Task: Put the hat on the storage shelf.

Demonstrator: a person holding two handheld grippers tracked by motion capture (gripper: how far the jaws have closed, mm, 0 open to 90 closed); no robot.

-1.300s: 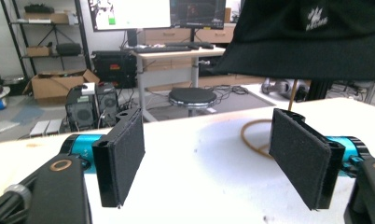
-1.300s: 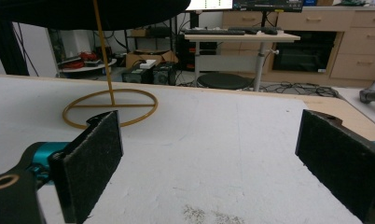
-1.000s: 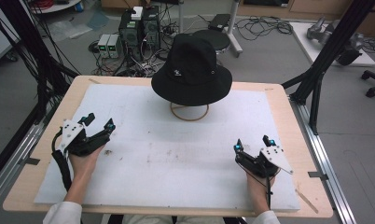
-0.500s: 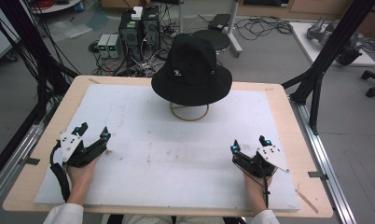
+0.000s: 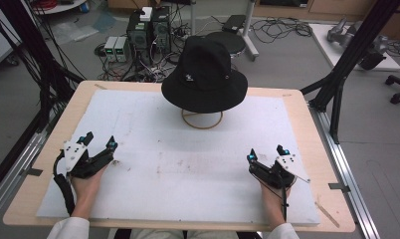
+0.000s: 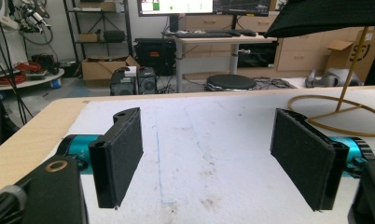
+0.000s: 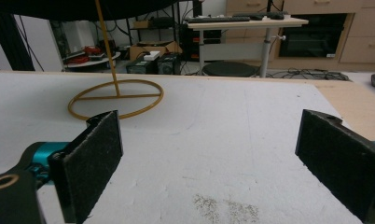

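White mat point(image 5: 188, 164), hat point(image 5: 204, 75) beyond claws.

The white mat point(image 5: 188, 169) lies bare between the left gripper point(image 5: 99, 143) and right gripper point(image 5: 265, 154), both held with jaws wide apart. Toward the far edge, the way is blocked by a gold wire stand point(image 5: 202, 119) carrying a black hat point(image 5: 204, 77).
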